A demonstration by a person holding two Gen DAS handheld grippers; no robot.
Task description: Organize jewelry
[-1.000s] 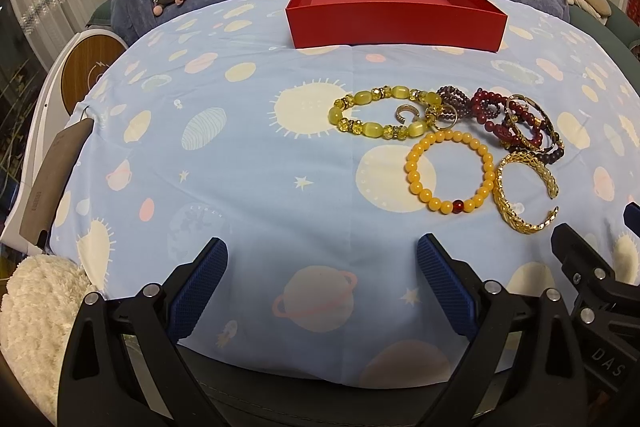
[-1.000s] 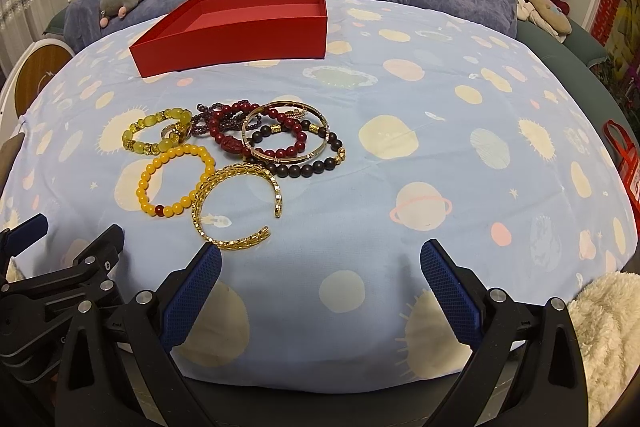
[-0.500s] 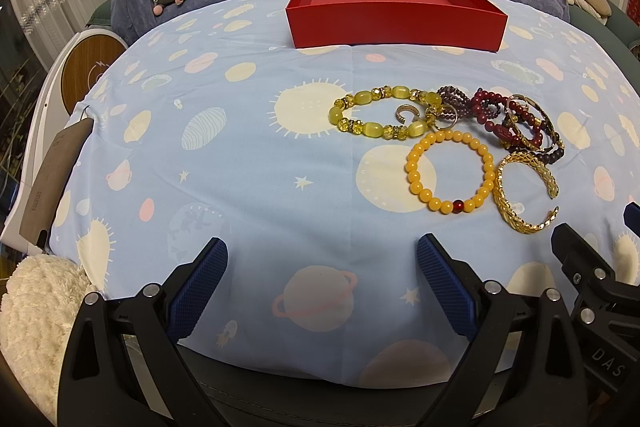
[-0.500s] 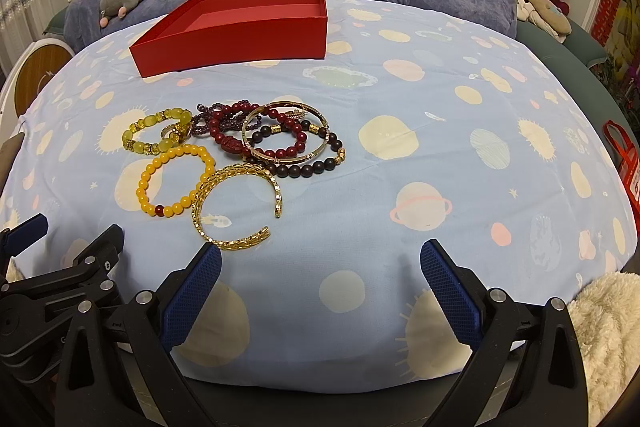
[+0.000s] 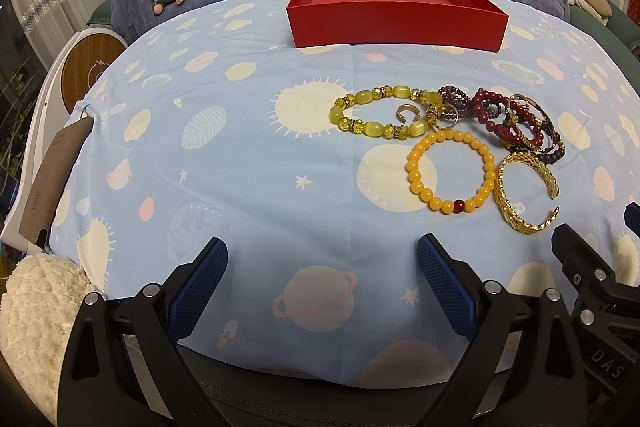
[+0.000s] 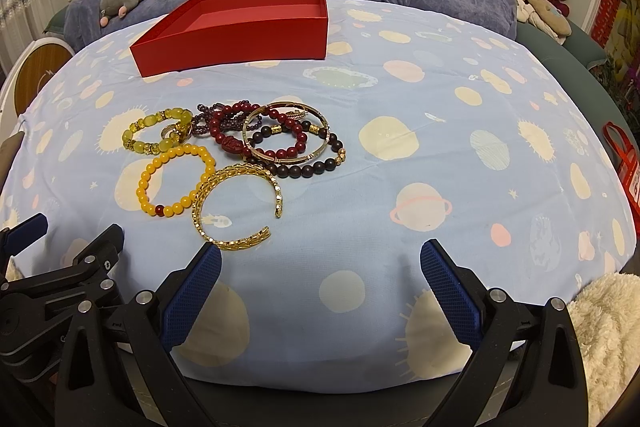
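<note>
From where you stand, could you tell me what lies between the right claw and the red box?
In the right wrist view, the bracelet cluster lies between the right claw and the red box, the gold cuff nearest; bare sheet surrounds it.

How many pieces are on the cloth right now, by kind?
Beaded bracelets: 5: green-yellow, orange, purple, red, dark brown
Gold metal bracelets: 2: open cuff, thin bangle
Small rings: 2, as far as the tangle shows
Red box: 1
Total: 10
</note>
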